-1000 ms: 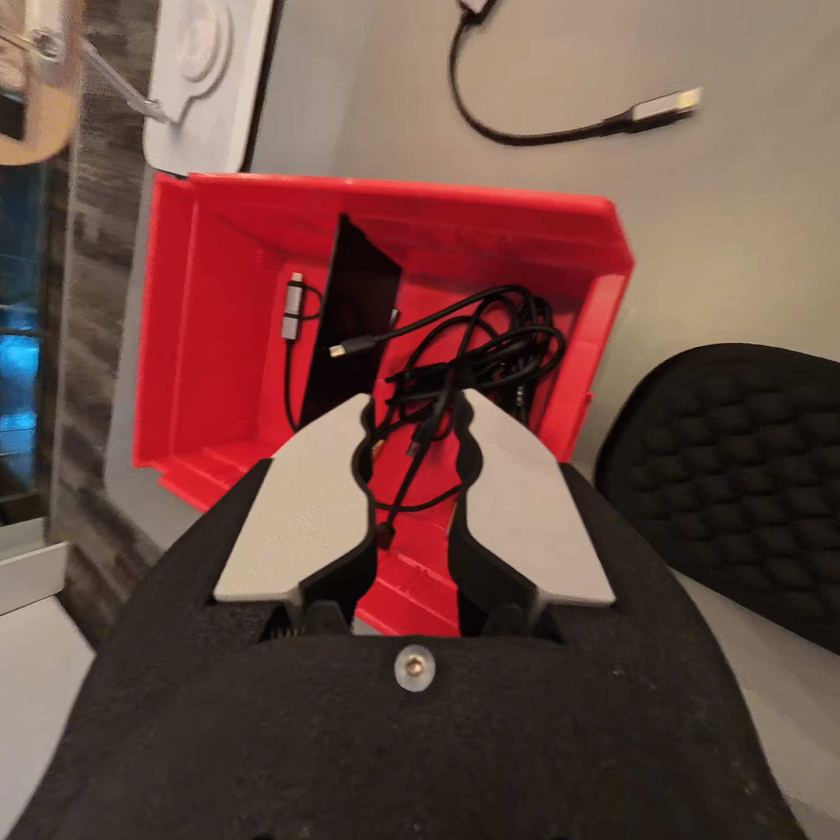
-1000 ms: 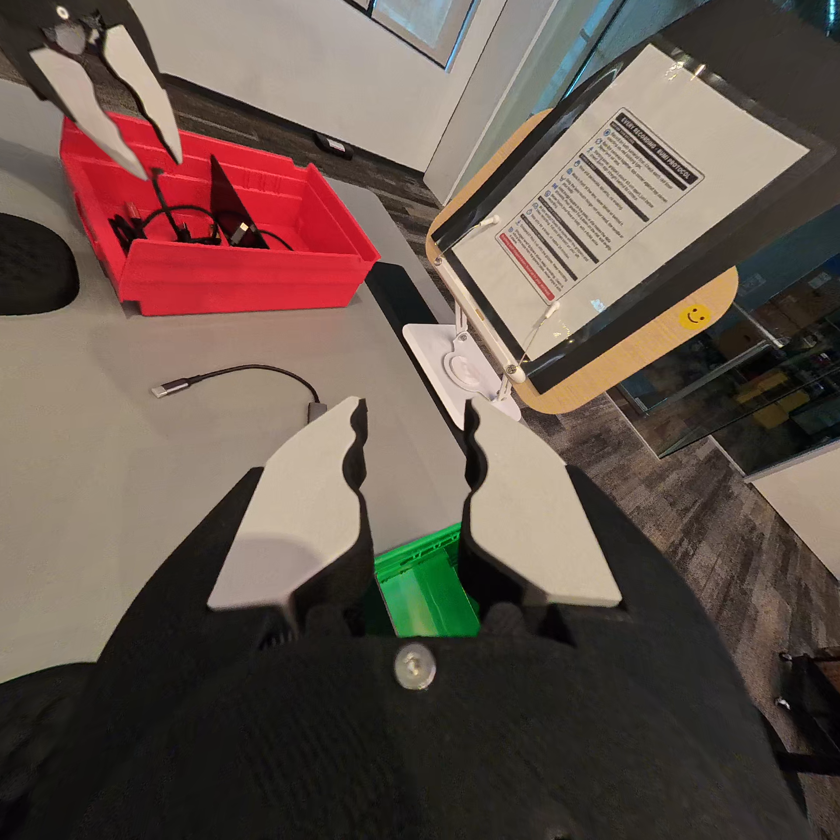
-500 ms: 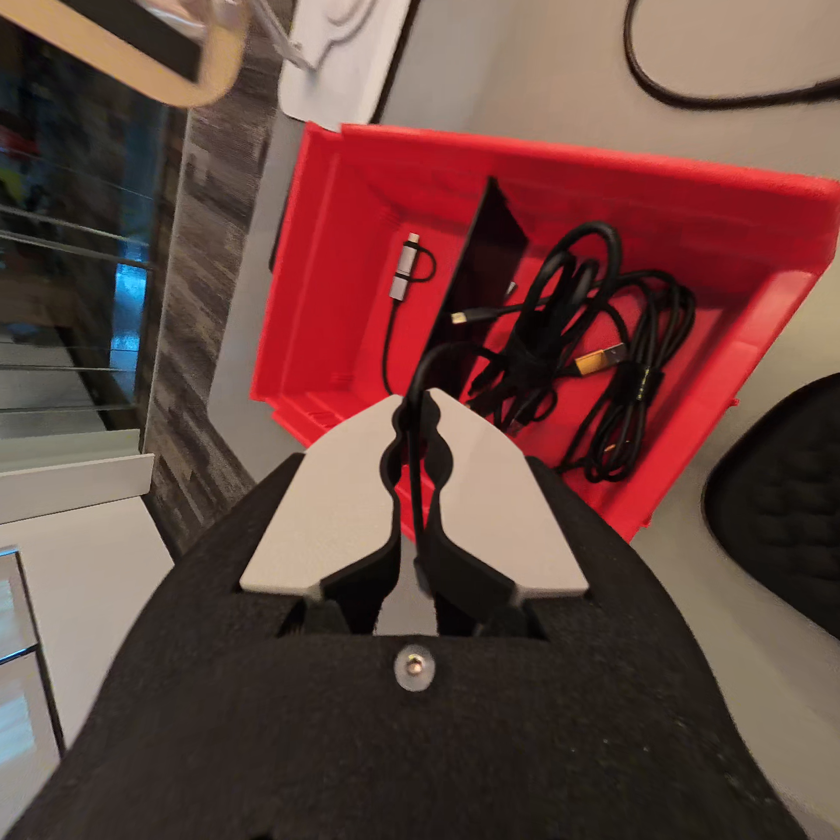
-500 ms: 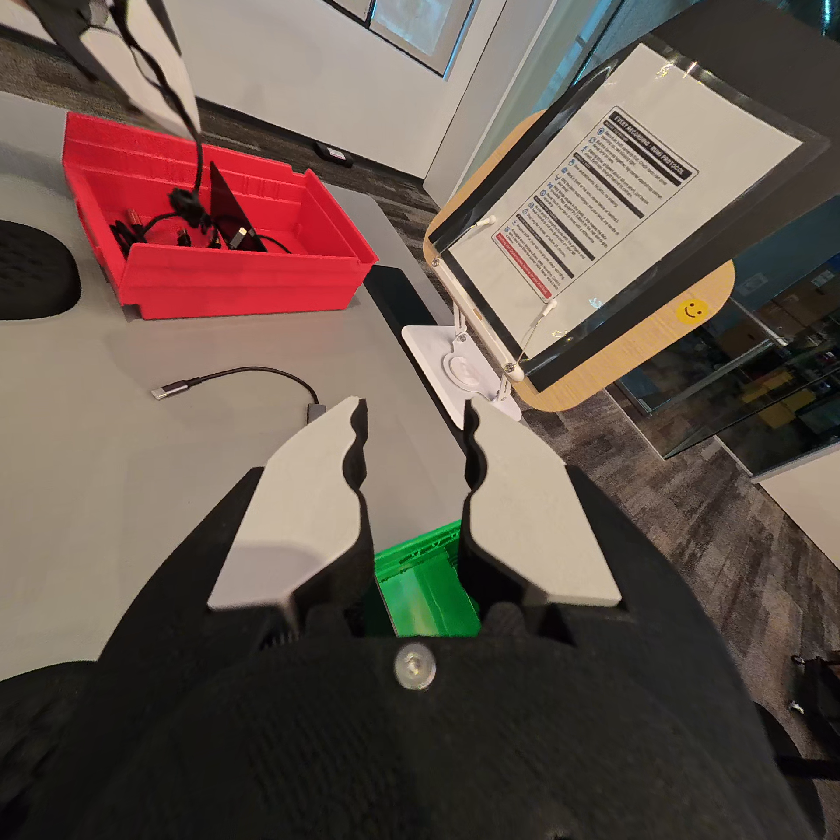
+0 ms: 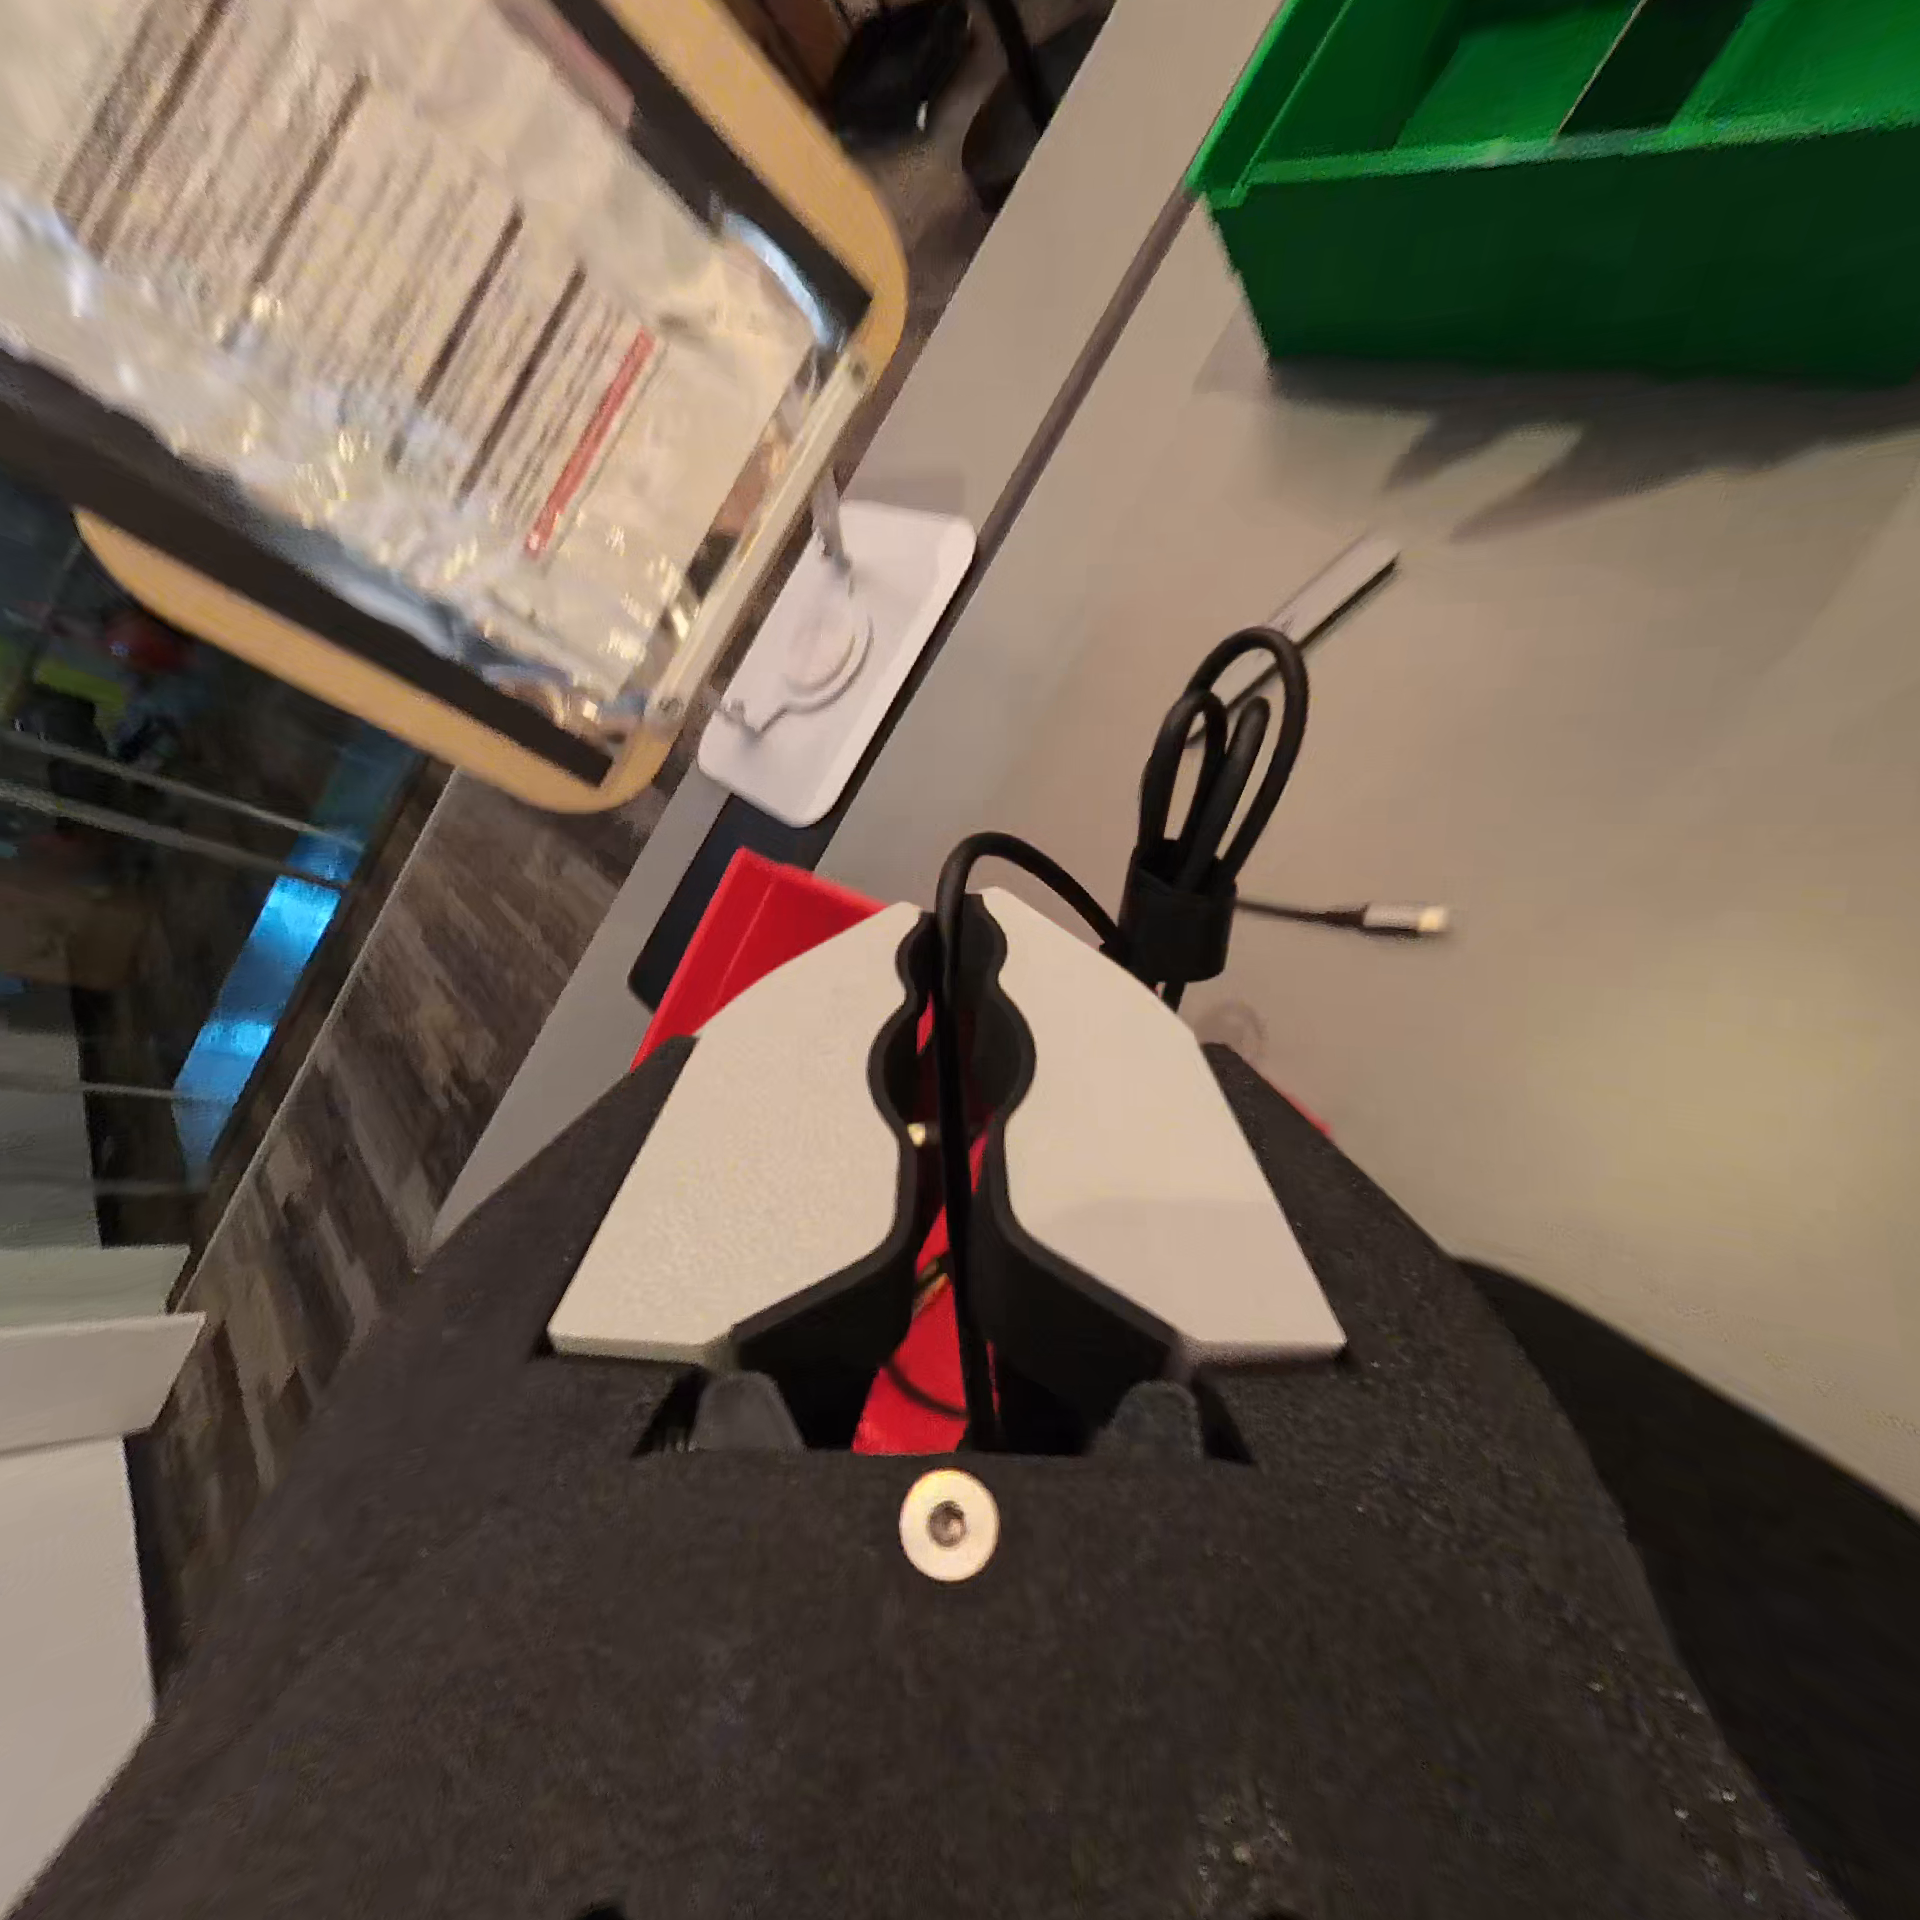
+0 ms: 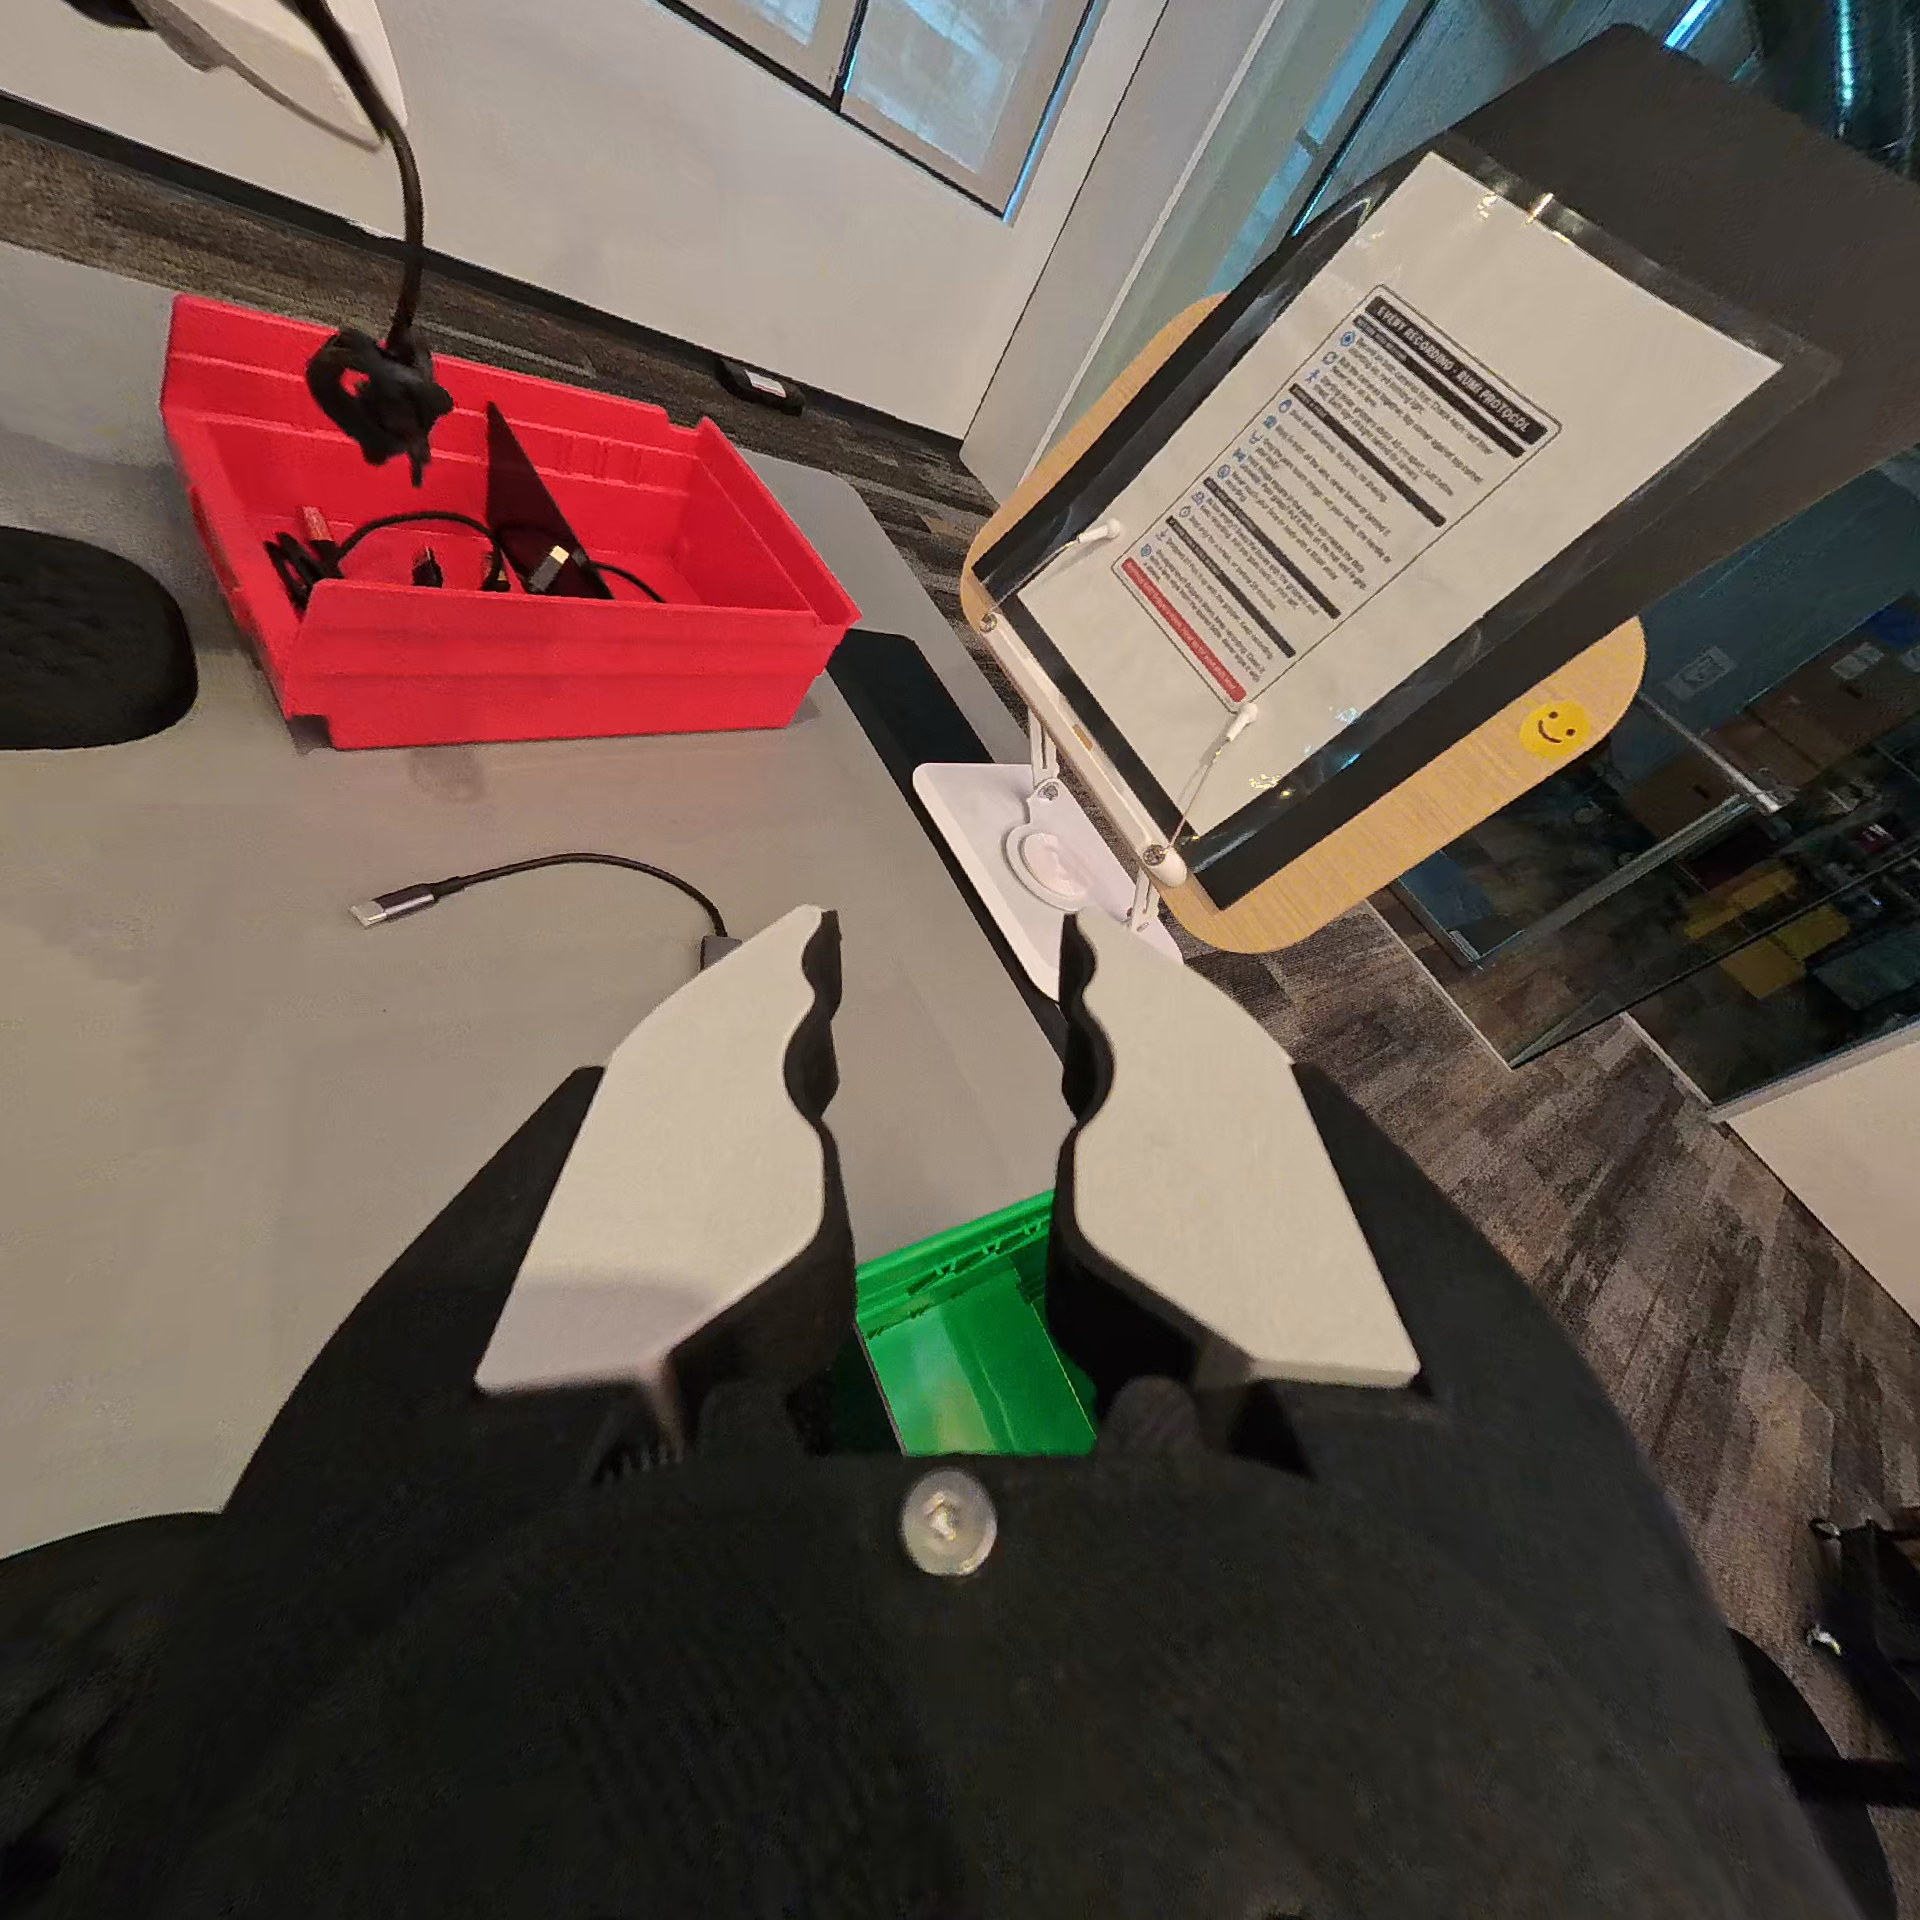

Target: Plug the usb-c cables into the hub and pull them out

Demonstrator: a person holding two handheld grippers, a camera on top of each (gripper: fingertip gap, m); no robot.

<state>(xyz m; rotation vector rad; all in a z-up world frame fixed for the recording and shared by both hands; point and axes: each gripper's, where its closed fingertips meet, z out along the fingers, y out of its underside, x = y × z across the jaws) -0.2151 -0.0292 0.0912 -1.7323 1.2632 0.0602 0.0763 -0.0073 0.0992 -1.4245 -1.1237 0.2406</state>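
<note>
- Nearest in the left wrist view, the left gripper has its two grey fingers pressed together on a thin black cable, which runs up between them and arches over the tips.
- A second ago this gripper was spread above the red bin; half a second ago it had closed on the cable low over the bin. Now it has lifted clear and swung toward the open table.
- The cable's strapped coil hangs just beyond the fingertips; from the right wrist view it dangles above the bin's near-left corner.
- This likely means one usb-c cable is picked out and on its way to be plugged in. Which end is gripped is hard to tell.
- The right gripper is spread wide and holds nothing, unmoved over the green bin.
- Farther off, the hub is mostly hidden behind the right gripper's finger; its own lead ends in a silver plug on the table.
- More cables remain tangled in the red bin beside a black divider.
- At the table's far edge, a printed sheet on a white stand leans in; the dangling coil could snag.
</note>
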